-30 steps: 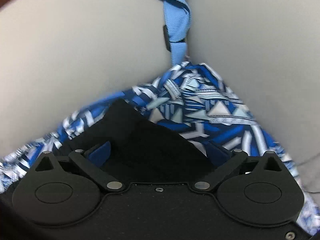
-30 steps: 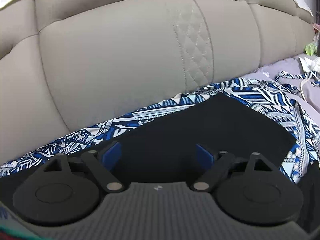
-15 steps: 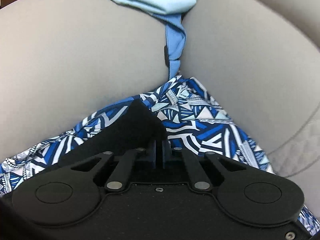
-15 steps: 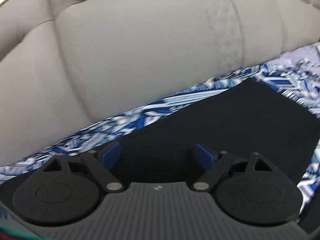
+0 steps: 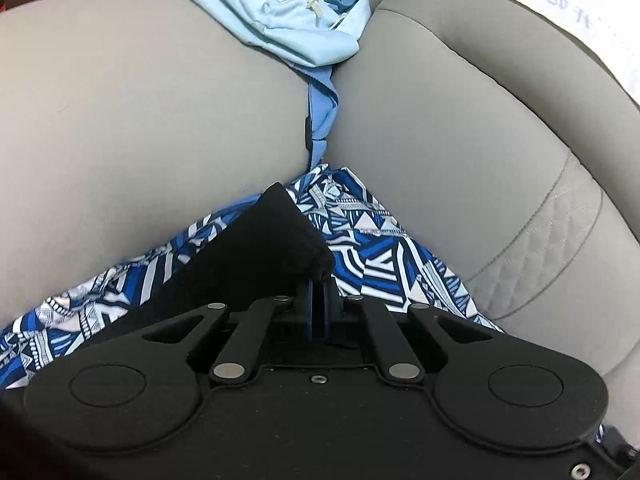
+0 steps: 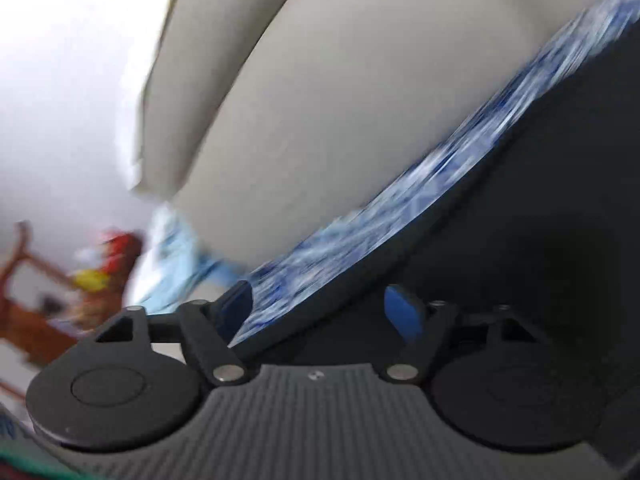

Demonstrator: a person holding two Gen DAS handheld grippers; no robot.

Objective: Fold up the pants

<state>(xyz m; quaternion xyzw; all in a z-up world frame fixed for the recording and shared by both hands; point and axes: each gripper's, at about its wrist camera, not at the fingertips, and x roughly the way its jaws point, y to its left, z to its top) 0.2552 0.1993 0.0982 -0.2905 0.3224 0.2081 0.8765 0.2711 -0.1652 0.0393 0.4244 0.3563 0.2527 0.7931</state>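
Note:
Black pants point(image 5: 264, 248) lie on a blue-and-white patterned cloth point(image 5: 380, 256) on a beige sofa. In the left wrist view my left gripper point(image 5: 318, 308) is shut on a corner of the black pants, which is pulled up into a peak. In the right wrist view, blurred by motion, my right gripper point(image 6: 320, 312) is open over the edge of the black pants point(image 6: 520, 208), with the patterned cloth point(image 6: 420, 192) showing beyond it. The right fingers hold nothing.
The sofa's back cushions point(image 5: 140, 100) rise close behind the cloth. A light blue garment point(image 5: 296, 20) lies on top of them, its strap hanging into the gap. In the right wrist view, the sofa's end point(image 6: 168, 100) and blurred wooden furniture point(image 6: 40, 312) show left.
My left gripper closed on the pants' corner and lifted it. My right gripper stayed open and swung quickly left, tilting its view toward the sofa's end.

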